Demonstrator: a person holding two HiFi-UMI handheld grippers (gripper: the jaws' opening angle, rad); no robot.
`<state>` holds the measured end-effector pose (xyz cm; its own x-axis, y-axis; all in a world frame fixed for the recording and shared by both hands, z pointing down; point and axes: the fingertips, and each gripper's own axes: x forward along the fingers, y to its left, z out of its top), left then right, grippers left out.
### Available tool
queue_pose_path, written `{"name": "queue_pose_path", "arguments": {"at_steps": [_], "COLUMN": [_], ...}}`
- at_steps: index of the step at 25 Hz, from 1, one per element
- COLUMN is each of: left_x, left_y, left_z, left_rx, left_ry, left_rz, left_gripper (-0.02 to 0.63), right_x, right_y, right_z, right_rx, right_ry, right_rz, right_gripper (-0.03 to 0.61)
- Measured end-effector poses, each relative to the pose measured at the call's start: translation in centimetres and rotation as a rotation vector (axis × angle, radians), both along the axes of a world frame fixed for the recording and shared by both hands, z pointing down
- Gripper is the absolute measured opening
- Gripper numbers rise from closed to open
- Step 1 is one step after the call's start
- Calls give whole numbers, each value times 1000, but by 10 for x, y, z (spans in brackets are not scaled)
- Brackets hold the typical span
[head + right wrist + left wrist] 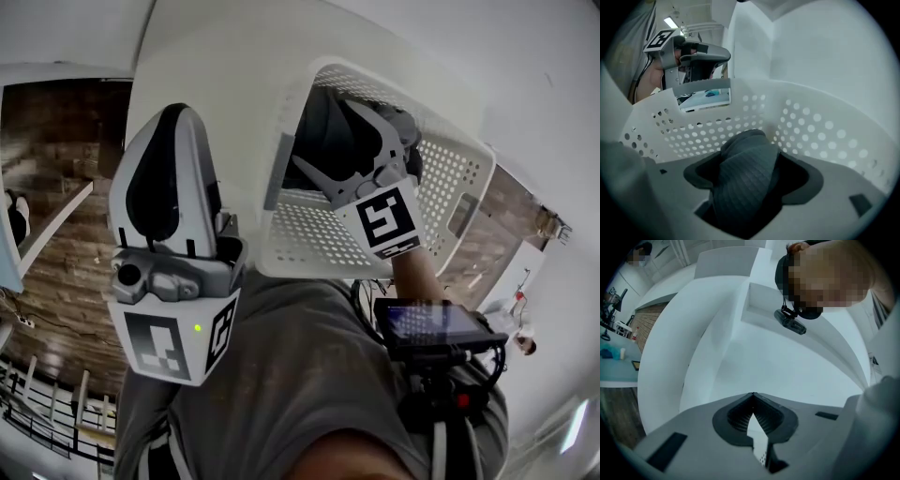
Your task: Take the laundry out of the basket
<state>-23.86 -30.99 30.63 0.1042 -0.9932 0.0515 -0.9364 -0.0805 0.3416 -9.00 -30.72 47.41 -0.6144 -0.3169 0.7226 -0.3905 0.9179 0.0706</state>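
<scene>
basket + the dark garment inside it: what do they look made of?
Laundry basket: looks like moulded white plastic with a smooth matte finish; its rigid walls are punched with regular round holes. Dark garment: soft grey fabric, probably a knit, with fine ribs or thin stripes, bunched in loose folds. The fibre can't be told.

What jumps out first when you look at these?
A big white holey laundry basket sits in the middle of the head view, with the right gripper reaching inside, jaws wide apart around a dark ribbed cloth. At the left, the left gripper is shut and empty.
</scene>
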Motion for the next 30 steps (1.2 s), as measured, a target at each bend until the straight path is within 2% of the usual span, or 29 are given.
{"name": "queue_pose_path", "arguments": {"at_steps": [1,2,3,5,7,10,12,15,18,24,27,30], "left_x": [4,7,12,27,38,28,44,87,98,102,103,99], "left_y": [0,3,11,41,64,60,75,113,124,119,119,120], "left_z": [1,-1,-7,-32,-54,-50,-65,-113,-128,-127,-135,-131], "left_rx": [-6,-9,-3,36,81,72,90,175,213,236,267,266], "left_ry": [5,10,14,11,-2,-3,-18,-63,-83,-102,-127,-140], "left_rz": [0,-1,-2,-4,-3,-3,5,25,37,83,87,71], "left_gripper": [8,8,8,8,8,8,8,8,8,8,8,8], "right_x": [4,9,16,34,48,47,68,115,133,131,122,109], "right_y": [2,6,13,34,45,31,35,52,52,32,18,6], "right_z": [3,4,-1,-25,-51,-58,-81,-141,-170,-202,-225,-255], "right_rx": [-12,-16,-15,-4,8,-2,24,112,131,189,220,244], "right_ry": [9,17,18,-15,-66,-94,-121,-232,-359,-571,-646,-701], "right_rz": [-12,-21,-21,3,39,86,134,205,276,364,355,319], "right_gripper": [395,345,256,155,120,110,110,107,107,104,103,103]}}
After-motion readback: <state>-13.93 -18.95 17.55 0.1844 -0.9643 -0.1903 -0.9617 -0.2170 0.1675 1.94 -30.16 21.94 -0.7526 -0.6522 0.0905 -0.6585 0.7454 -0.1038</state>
